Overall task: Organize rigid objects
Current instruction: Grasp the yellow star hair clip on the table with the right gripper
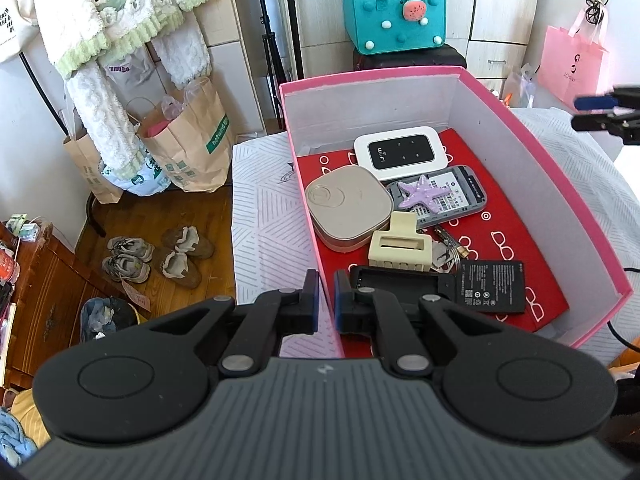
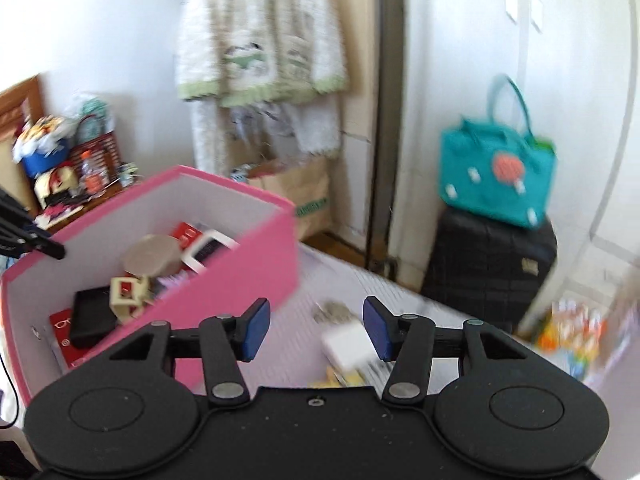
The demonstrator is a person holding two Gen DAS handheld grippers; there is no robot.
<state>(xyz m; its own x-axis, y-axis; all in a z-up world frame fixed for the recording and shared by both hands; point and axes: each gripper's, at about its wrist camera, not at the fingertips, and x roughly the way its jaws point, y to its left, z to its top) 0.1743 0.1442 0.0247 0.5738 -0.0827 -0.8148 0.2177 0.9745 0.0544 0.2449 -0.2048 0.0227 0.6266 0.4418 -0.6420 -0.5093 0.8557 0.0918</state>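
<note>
My left claw is pinched on the near wall of the pink box; my right claw gapes over a white block on the bed. The view's blurred, so I might miss it.

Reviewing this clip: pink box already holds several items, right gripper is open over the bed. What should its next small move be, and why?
Probably lower the right gripper onto the white block lying on the bed cover just ahead of its fingers and close on it. The jaws stand wide open and empty, and that block still lies outside the pink box. The view is blurred, so what the block is stays unclear.
</note>
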